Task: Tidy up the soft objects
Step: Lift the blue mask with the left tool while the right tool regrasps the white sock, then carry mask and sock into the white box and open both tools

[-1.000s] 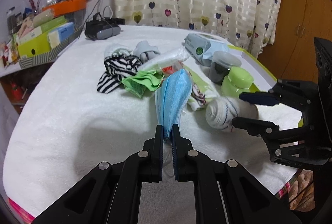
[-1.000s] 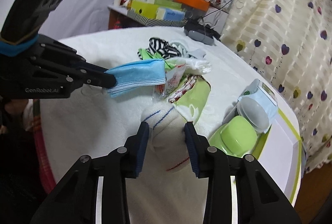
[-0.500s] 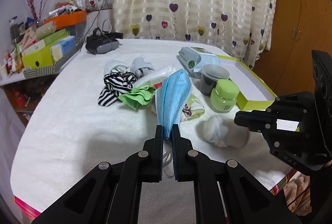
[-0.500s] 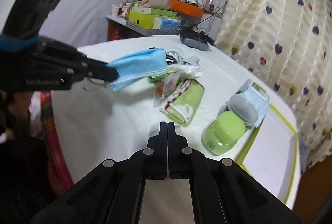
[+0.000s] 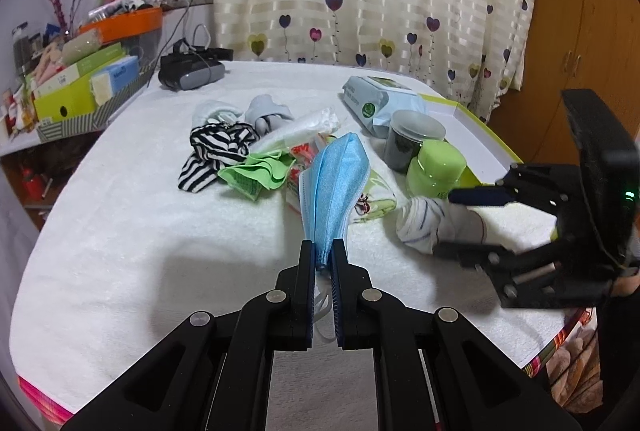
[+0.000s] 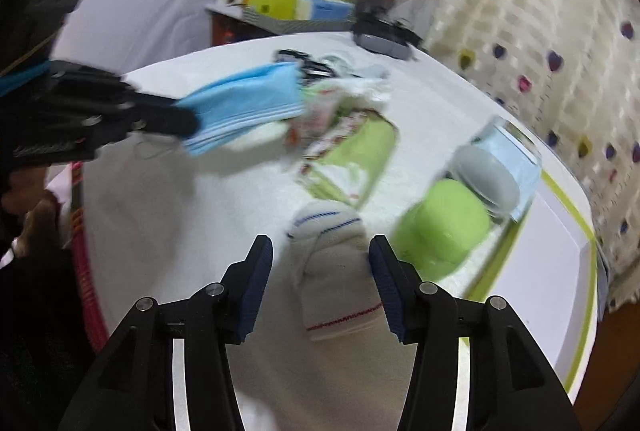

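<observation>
The left gripper [image 5: 321, 251] is clamped on the blue mask [image 5: 334, 183], holding it clear of the pile on the table [image 5: 120, 231]. The right gripper [image 6: 321, 273] is opening around the rolled sock [image 6: 332, 271]; its 2 pads seem not to press, though blur hampers judging.

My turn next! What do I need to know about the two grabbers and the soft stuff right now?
Left gripper: shut on the blue face mask, held up above the white table cover.
Right gripper: jaws opening around the white sock, which lies on the cover between them; the pads do not seem to press it.
Other soft things: striped cloth, green cloth and grey socks lie piled mid-table. The green jar and dark jar stand beside the sock.
Done: only the mask is picked up.
Left: place the mask, grab the sock, sort the pile.
</observation>
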